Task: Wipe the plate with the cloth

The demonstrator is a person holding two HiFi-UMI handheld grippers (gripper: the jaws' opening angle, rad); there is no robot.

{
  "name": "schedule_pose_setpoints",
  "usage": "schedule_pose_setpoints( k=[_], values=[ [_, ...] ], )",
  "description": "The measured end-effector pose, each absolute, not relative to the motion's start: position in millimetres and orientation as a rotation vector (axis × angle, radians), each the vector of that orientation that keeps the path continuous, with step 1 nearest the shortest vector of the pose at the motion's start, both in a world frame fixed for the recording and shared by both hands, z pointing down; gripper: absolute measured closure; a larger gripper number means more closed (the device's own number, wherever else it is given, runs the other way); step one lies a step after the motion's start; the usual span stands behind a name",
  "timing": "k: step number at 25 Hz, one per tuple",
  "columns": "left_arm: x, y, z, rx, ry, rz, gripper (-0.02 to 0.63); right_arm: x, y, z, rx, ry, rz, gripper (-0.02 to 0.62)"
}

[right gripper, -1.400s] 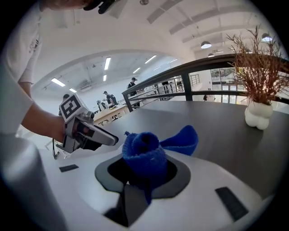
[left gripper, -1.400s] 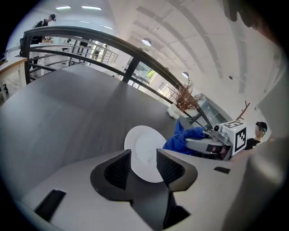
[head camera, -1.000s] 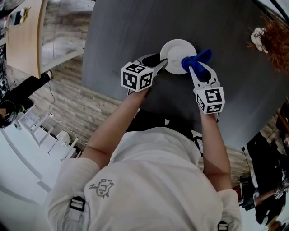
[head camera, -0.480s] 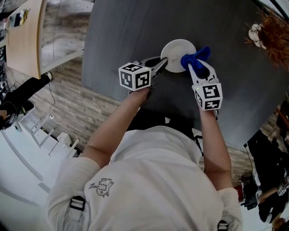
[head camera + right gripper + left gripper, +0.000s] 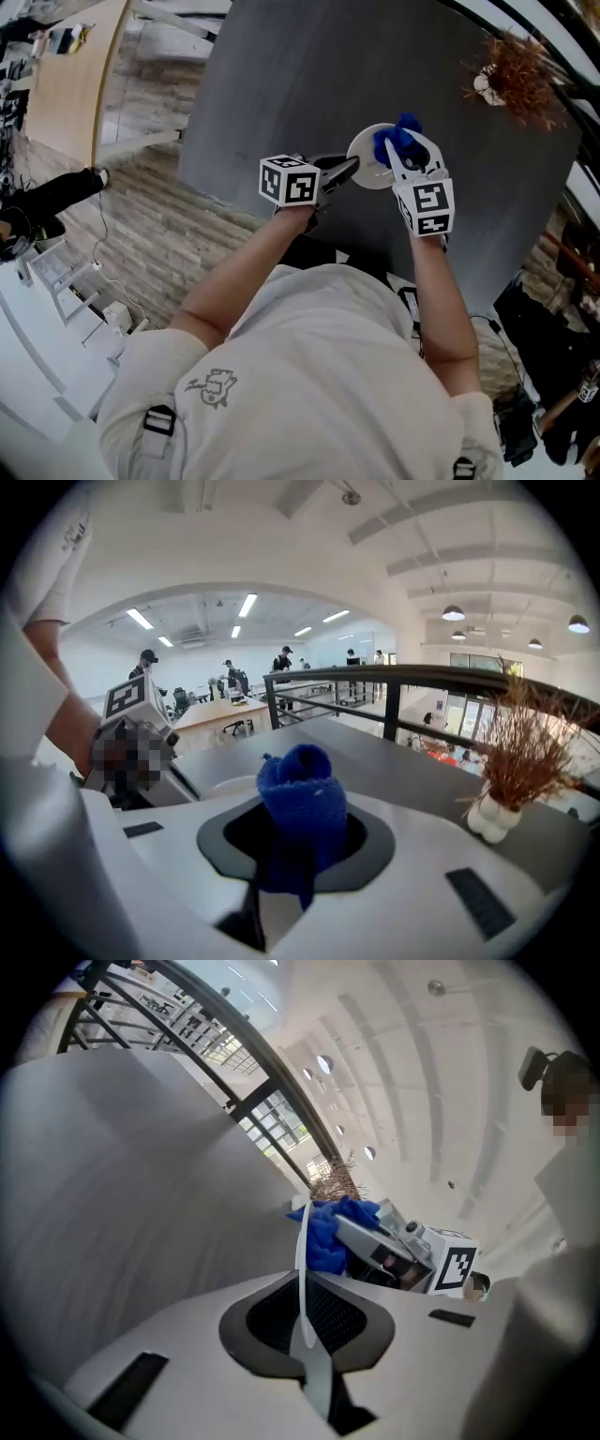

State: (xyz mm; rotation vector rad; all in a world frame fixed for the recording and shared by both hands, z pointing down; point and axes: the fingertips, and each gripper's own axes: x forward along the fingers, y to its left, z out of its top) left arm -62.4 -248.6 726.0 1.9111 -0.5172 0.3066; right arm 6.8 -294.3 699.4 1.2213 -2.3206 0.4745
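A small white plate (image 5: 372,157) is off the dark table and tilted, with my left gripper (image 5: 353,168) shut on its near left rim. Those jaws have just been closing, and the rim is pinched between them. In the left gripper view the plate (image 5: 301,1241) shows edge-on as a thin white line running into my left gripper (image 5: 303,1314). My right gripper (image 5: 404,150) is shut on a bunched blue cloth (image 5: 397,139) that sits at the plate's right side. The cloth (image 5: 300,799) sticks up from my right gripper (image 5: 298,841) in the right gripper view.
The round dark grey table (image 5: 281,84) lies below both grippers, its edge toward the person. A dried plant in a white vase (image 5: 511,67) stands at its far right, also seen as the vase (image 5: 491,816). A wooden table (image 5: 61,89) stands far left.
The left jaws closed on the plate's rim. Both grippers then rose, lifting the plate off the table and tilting it, with the cloth kept at its right side.
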Motion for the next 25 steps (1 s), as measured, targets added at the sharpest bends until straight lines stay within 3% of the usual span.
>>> schedule_pose_setpoints(
  k=[8,14,25],
  values=[
    [-22.6,-240.6,596.8,2.000,-0.501,0.029,0.591,-1.9,-246.9,562.2,1.174,-2.526,0.272,0.506],
    [-23.9,-232.7,523.5,2.021,-0.534,-0.156,0.591,12.6,-195.1,512.2,1.082,-2.552,0.156,0.506],
    [4.5,-169.9,491.5,2.078,-0.443,-0.138,0.589,93.3,-190.7,449.0,1.228,-2.355,-0.127,0.506]
  ],
)
